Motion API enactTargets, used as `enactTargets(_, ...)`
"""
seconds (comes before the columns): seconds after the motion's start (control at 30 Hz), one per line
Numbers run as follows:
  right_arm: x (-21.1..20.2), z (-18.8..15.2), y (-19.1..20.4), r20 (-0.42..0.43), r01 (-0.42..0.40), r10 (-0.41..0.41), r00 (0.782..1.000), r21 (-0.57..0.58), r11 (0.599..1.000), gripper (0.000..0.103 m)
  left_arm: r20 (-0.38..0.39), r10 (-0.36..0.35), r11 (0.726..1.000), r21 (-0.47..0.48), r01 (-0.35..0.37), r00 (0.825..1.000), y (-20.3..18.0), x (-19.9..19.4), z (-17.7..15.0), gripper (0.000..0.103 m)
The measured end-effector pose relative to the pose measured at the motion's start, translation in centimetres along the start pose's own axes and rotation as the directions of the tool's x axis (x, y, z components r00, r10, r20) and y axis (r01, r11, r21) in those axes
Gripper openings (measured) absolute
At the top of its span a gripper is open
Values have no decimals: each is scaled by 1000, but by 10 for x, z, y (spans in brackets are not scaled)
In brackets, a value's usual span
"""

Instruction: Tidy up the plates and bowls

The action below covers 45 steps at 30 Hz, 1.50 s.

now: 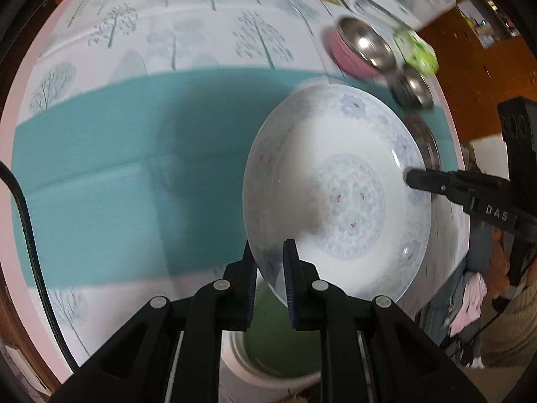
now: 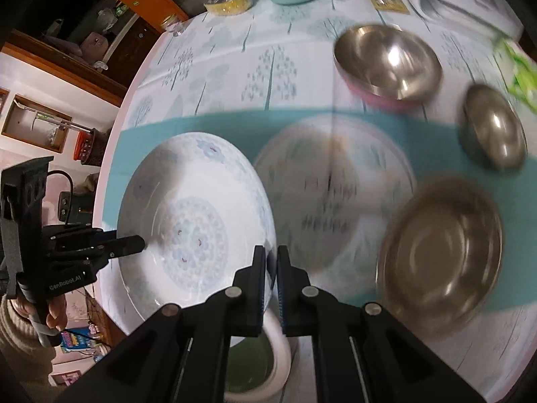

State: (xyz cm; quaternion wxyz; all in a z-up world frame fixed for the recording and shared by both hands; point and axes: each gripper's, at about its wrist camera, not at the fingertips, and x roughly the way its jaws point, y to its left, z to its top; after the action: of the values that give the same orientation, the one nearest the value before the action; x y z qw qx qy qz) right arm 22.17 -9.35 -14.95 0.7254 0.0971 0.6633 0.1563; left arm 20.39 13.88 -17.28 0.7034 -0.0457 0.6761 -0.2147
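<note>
While tilted steeply down, both tongs — left [image 1: 270, 268], right [image 2: 271, 268] — pinch plate [image 1: 335, 188].

Glossy glazed ceramic plate [image 1: 339, 184], shiny steel bowls [image 2: 387, 60], matt printed tablecloth [image 1: 134, 154].

The right gripper [image 1: 411, 179] reads "DAS"; the left gripper [image 2: 141, 243], "GenRobot.AI".

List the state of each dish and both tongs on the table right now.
White plate: lifted off the table, tilted, gripped at opposite rims.
Left tongs: shut on the plate rim.
Right tongs: shut on the plate rim.
Second plate: flat on the table.
Steel bowls: upright, empty.
</note>
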Motion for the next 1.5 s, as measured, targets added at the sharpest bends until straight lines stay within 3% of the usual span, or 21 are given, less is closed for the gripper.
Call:
enactTargets(0.43,16,-117,9,-25,16,-15,1000,21,1000,6,-67,24,999,42,-21,997,-11,25,-104,13)
enactTargets(0.63,41,-147,10,-76,-1,3,997,37,999,6,-98,59,998,43,-55,993,-6,41,-123,13)
enactTargets(1.07,60,-158,12,-94,22,-18,995,42,999,7,-94,114,992,73,-107,989,-16,57,-128,14)
enactTargets(1.5,64,-153,11,-89,21,-18,996,36,999,7,-97,109,993,56,-104,989,-9,63,-116,16)
